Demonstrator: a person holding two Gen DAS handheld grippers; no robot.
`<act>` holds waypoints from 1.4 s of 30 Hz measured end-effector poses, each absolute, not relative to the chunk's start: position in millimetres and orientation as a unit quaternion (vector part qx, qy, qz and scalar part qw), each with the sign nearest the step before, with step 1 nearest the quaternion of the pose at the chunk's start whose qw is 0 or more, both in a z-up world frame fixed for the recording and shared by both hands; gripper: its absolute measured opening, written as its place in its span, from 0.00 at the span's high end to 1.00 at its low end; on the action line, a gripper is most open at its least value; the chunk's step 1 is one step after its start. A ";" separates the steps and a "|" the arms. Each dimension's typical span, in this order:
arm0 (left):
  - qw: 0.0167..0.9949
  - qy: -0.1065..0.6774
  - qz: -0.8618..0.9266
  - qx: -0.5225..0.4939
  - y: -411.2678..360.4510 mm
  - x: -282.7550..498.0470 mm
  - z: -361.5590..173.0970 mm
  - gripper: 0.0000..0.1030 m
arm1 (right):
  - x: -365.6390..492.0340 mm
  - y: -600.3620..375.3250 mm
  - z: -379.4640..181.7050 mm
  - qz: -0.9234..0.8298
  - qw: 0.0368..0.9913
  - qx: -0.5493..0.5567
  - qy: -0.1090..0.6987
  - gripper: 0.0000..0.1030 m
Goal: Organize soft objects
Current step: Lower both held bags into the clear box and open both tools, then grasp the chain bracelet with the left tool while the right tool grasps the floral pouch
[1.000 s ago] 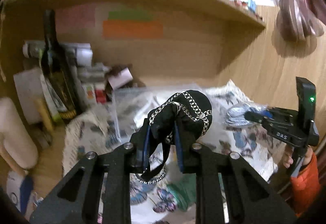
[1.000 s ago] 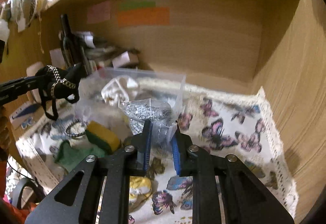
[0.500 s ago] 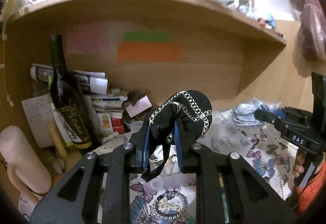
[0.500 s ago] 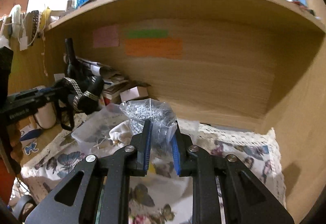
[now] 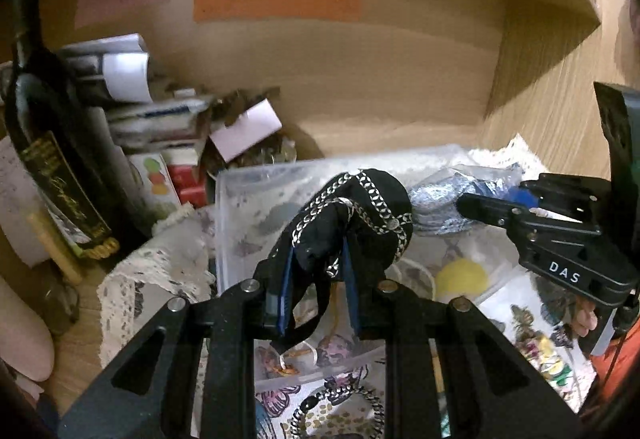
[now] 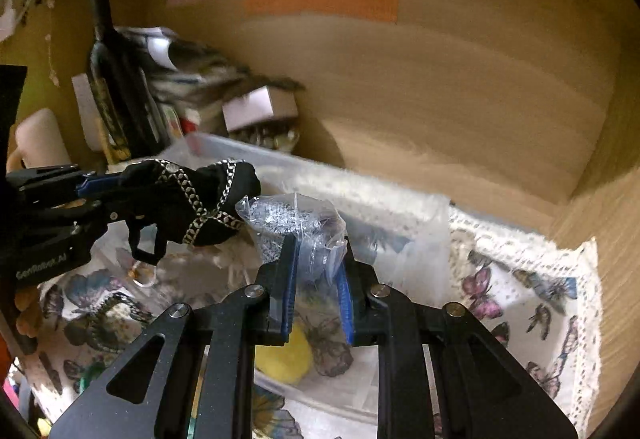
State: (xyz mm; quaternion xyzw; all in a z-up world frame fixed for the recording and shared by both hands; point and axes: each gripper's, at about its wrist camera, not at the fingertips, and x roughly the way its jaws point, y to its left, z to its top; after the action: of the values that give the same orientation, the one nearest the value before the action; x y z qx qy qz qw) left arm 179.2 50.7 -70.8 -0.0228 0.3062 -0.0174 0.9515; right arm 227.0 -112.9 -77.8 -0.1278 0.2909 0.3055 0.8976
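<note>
Both grippers are matte black with blue pads lining the inner faces of their fingers. The left gripper (image 5: 318,275) shows silver round screw heads on its angular arms with triangular cut-outs. The right gripper (image 5: 480,205) carries white "DAS" lettering; below that lettering, bare fingers (image 5: 586,319) and an orange sleeve (image 5: 616,371) show.

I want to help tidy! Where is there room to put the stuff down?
The butterfly cloth on the right, between the clear bin and the wooden side wall, looks bare. The left corner is crowded: dark bottle, papers, boxes. The bin already holds a yellow ball.
</note>
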 end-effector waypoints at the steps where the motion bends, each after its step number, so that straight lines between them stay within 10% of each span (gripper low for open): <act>1: 0.951 0.309 -0.017 -0.021 49.8 178.7 -71.1 0.77 | 229.3 -112.2 -80.3 0.307 0.895 -0.126 0.298 0.84; 7: 0.948 0.318 -0.015 -0.028 49.9 178.9 -71.1 0.58 | 234.7 -109.2 -88.0 0.303 0.888 -0.132 0.319 0.79; 12: 0.951 0.307 -0.012 -0.024 46.9 168.9 -62.8 0.46 | 226.7 -115.1 -77.9 0.299 0.896 -0.125 0.303 0.51; 22: 0.968 0.250 0.001 -0.024 43.0 125.7 -17.6 0.00 | 186.0 -143.9 -33.5 0.308 0.916 -0.101 0.235 0.26; 42: 0.936 0.349 0.026 -0.028 70.7 90.2 -78.9 0.00 | 122.1 -187.2 -83.9 0.308 0.906 -0.095 0.275 0.18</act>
State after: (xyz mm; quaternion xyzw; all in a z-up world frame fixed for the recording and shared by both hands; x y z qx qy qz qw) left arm 90.2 70.7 -78.9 -0.0284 0.3491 0.0263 0.9363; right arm 122.1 -187.2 -83.9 -0.0947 0.2745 0.3076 0.9061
